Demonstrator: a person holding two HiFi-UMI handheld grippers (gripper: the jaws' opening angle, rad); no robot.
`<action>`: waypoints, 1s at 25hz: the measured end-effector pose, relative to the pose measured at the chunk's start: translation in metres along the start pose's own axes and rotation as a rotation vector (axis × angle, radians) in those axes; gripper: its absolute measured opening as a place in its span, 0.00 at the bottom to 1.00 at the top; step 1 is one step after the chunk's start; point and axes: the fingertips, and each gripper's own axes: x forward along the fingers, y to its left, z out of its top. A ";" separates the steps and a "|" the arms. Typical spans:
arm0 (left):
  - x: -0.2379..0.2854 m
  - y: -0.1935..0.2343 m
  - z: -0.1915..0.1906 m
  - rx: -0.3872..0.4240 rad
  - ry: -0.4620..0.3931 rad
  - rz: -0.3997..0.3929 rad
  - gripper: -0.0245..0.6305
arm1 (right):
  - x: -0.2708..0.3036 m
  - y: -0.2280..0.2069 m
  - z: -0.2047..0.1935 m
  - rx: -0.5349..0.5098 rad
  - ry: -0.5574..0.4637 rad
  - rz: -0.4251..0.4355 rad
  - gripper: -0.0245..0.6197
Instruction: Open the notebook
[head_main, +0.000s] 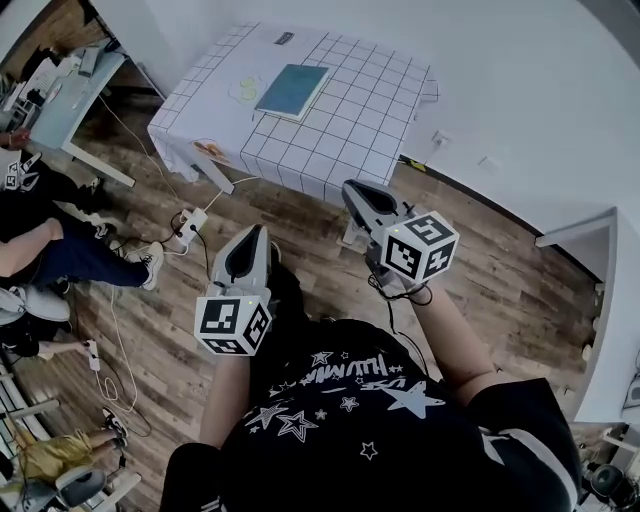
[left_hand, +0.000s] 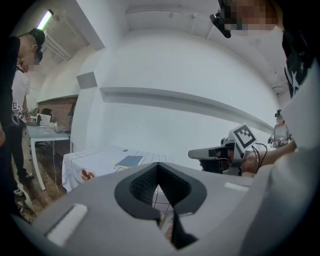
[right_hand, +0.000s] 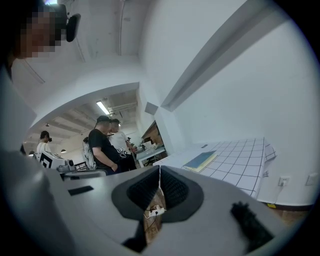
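A closed teal notebook lies flat on a table under a white grid-patterned cloth, well ahead of both grippers. It also shows as the notebook in the left gripper view and as the notebook in the right gripper view. My left gripper is held over the wooden floor, short of the table, shut and holding nothing; its tips meet. My right gripper is a little closer to the table's near edge, also shut and holding nothing, its tips touching.
A power strip and white cables lie on the floor left of the table. Seated people's legs and a grey desk are at the left. Two people stand farther back. A white cabinet stands at the right.
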 end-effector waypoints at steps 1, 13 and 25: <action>0.005 0.002 0.001 0.002 -0.002 -0.006 0.05 | 0.002 -0.004 0.001 0.001 -0.001 -0.007 0.06; 0.087 0.057 0.017 -0.009 -0.006 -0.123 0.05 | 0.068 -0.052 0.014 0.010 0.020 -0.111 0.06; 0.205 0.136 0.023 0.069 0.114 -0.247 0.05 | 0.153 -0.120 0.036 0.083 0.017 -0.277 0.06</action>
